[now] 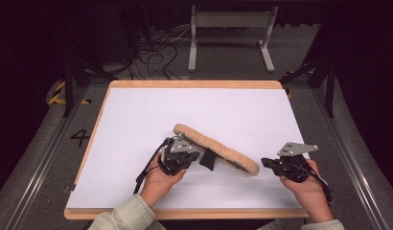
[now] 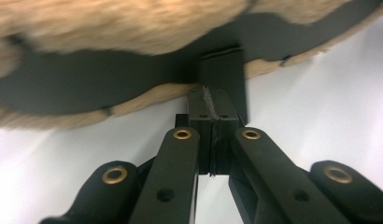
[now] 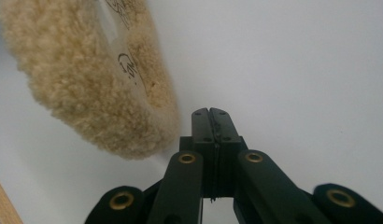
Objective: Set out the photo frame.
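From the high view, a long tan fleece insole (image 1: 218, 147) lies raised on a slant over the white table (image 1: 137, 120), between the left gripper (image 1: 197, 155) and the right gripper (image 1: 264, 163). A black tab (image 1: 209, 159) hangs under it, just ahead of the left gripper.

In the left gripper view, the jaws are pressed together, their tips at the black tab (image 2: 222, 70) on the insole's dark underside (image 2: 87, 88); whether they pinch it I cannot tell.

In the right gripper view, the jaws are pressed together on nothing, the insole's fluffy end (image 3: 87, 84) just to their upper left.
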The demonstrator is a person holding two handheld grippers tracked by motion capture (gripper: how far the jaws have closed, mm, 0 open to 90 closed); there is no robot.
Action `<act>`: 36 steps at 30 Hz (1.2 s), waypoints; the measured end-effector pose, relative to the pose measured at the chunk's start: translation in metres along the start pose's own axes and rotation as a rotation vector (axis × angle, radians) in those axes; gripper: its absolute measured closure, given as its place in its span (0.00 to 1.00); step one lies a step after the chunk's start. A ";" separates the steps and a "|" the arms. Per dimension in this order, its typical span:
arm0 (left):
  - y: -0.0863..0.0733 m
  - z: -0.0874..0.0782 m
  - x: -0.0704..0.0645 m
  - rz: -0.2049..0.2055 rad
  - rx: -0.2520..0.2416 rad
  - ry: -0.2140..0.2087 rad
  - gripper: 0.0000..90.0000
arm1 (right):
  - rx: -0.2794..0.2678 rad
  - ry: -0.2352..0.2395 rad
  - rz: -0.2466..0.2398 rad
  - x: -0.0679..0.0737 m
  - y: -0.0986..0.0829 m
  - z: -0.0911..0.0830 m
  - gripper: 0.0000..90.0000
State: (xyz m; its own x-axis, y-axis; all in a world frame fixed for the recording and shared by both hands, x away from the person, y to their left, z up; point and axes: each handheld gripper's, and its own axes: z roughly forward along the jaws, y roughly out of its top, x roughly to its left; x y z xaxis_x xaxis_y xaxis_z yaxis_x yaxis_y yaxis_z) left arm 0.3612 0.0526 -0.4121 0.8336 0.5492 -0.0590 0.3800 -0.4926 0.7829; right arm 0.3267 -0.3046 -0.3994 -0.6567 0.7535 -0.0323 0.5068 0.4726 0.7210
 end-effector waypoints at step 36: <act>0.000 0.073 -0.046 0.023 0.045 -0.049 1.00 | -0.016 -0.021 0.030 0.000 -0.009 -0.008 1.00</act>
State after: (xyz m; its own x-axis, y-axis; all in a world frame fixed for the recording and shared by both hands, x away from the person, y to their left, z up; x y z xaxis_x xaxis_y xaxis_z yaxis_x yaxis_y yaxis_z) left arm 0.3526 -0.0222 -0.4546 0.8606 0.5041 -0.0721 0.3770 -0.5355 0.7558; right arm 0.3179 -0.3120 -0.4004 -0.6296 0.7765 -0.0250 0.5170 0.4427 0.7326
